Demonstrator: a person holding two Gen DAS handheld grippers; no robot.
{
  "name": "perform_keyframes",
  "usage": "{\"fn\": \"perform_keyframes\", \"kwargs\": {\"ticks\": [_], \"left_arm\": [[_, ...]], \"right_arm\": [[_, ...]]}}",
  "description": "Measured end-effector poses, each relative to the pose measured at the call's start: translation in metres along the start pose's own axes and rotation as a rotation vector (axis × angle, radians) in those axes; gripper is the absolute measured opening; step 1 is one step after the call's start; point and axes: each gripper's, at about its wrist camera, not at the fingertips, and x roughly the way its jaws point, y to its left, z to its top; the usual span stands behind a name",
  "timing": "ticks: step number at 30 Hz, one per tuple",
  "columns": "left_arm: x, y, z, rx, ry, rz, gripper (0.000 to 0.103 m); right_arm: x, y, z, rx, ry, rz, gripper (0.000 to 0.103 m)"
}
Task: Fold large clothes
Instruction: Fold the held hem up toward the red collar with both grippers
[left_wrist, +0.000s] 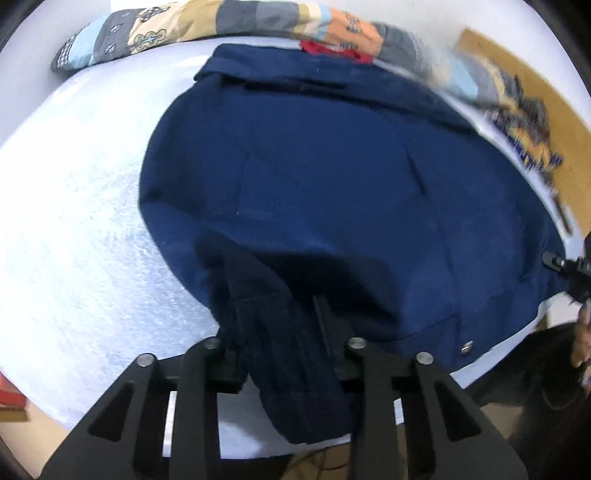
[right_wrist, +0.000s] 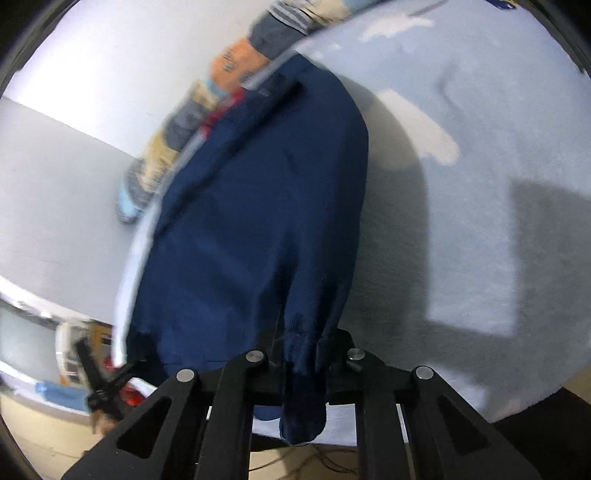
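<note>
A large navy blue garment (left_wrist: 332, 177) lies spread on a white padded surface (left_wrist: 74, 221); its collar end is at the far side. In the left wrist view my left gripper (left_wrist: 279, 314) is shut on a bunched fold of the garment's near edge, and the cloth hangs down between the fingers. In the right wrist view the garment (right_wrist: 258, 203) runs away from my right gripper (right_wrist: 303, 343), which is shut on another bunched corner of the near hem. The pads are hidden by the cloth in both views.
A patchwork quilt (left_wrist: 184, 22) lies along the far edge, with something red (left_wrist: 328, 48) beside the collar. A printed cloth (left_wrist: 528, 129) and a brown board (left_wrist: 517, 66) lie at the right. A person's hand (left_wrist: 581, 339) shows at the right edge. White surface (right_wrist: 461, 184) stretches to the garment's right.
</note>
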Motion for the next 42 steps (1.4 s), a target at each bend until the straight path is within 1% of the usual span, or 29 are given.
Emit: {"fn": "perform_keyframes", "kwargs": {"ticks": [3, 5, 7, 10, 14, 18, 22, 24, 27, 30, 33, 35, 38, 42], "left_arm": [[-0.017, 0.002, 0.000, -0.005, -0.063, -0.047, 0.022], [-0.031, -0.003, 0.001, 0.011, -0.113, -0.075, 0.021], [-0.042, -0.006, 0.002, 0.018, -0.154, -0.098, 0.020], [-0.048, 0.000, 0.003, -0.007, -0.174, -0.110, 0.019], [-0.057, 0.007, 0.000, -0.050, -0.175, -0.137, 0.019], [-0.073, 0.014, -0.006, -0.080, -0.184, -0.170, 0.019], [-0.085, 0.031, 0.001, -0.133, -0.205, -0.194, 0.019], [-0.089, 0.041, 0.009, -0.163, -0.217, -0.203, 0.019], [-0.095, 0.053, 0.026, -0.200, -0.235, -0.228, 0.019], [-0.103, 0.058, 0.052, -0.205, -0.258, -0.219, 0.019], [-0.111, 0.058, 0.084, -0.193, -0.283, -0.210, 0.019], [-0.112, 0.057, 0.113, -0.190, -0.293, -0.202, 0.019], [-0.108, 0.056, 0.150, -0.179, -0.304, -0.181, 0.019], [-0.090, 0.055, 0.207, -0.183, -0.301, -0.168, 0.019]], "right_arm": [[-0.017, 0.020, -0.001, -0.064, -0.066, 0.108, 0.012], [-0.024, 0.030, -0.001, -0.095, -0.087, 0.156, 0.012], [-0.030, 0.032, -0.003, -0.081, -0.100, 0.213, 0.012], [-0.040, 0.026, -0.007, -0.029, -0.120, 0.298, 0.012], [-0.052, 0.026, -0.010, -0.010, -0.135, 0.356, 0.012], [-0.064, 0.029, -0.015, -0.015, -0.133, 0.387, 0.012], [-0.072, 0.032, -0.014, -0.014, -0.133, 0.408, 0.012], [-0.074, 0.036, -0.007, -0.014, -0.135, 0.424, 0.012], [-0.081, 0.047, 0.012, -0.014, -0.150, 0.455, 0.012], [-0.089, 0.062, 0.035, -0.016, -0.171, 0.486, 0.012], [-0.093, 0.077, 0.063, -0.015, -0.193, 0.502, 0.012], [-0.093, 0.085, 0.084, -0.014, -0.203, 0.512, 0.012], [-0.088, 0.101, 0.124, -0.003, -0.226, 0.501, 0.012], [-0.070, 0.114, 0.177, 0.024, -0.250, 0.481, 0.012]]}}
